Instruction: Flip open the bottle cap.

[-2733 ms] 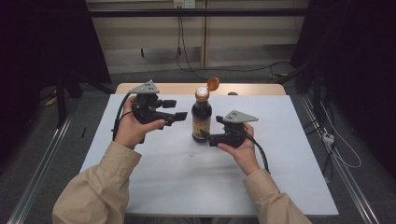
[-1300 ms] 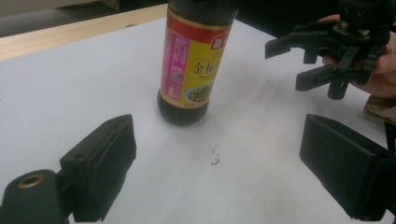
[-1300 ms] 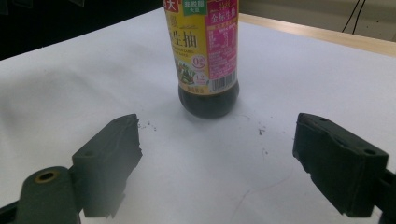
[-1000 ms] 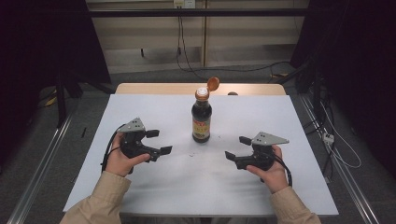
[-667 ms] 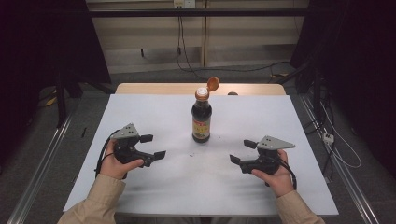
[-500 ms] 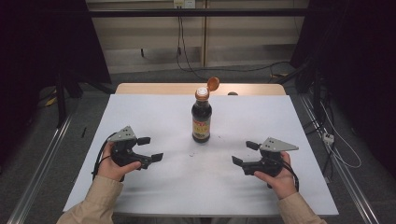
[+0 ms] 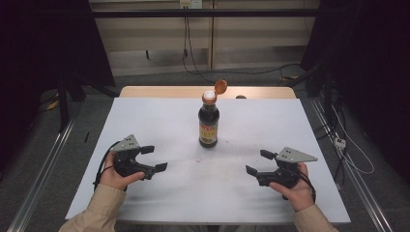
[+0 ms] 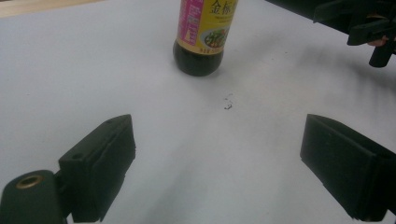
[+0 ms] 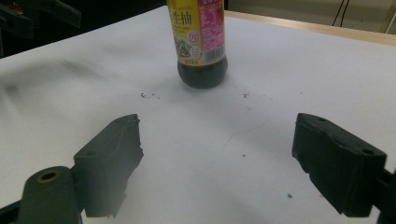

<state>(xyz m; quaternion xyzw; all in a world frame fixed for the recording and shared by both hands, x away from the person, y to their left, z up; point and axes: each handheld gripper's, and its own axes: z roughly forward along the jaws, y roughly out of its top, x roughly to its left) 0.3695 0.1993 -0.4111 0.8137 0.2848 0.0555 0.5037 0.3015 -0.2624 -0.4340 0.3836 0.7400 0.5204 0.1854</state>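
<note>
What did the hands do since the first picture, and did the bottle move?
Both hands pulled back from the soy sauce bottle toward the person's edge of the table. The left gripper went out to the left, the right gripper out to the right. The right gripper, which was up against the bottle, is now apart from it. Both grippers are open and empty. The bottle stayed upright in its place, its orange cap flipped open.
</note>
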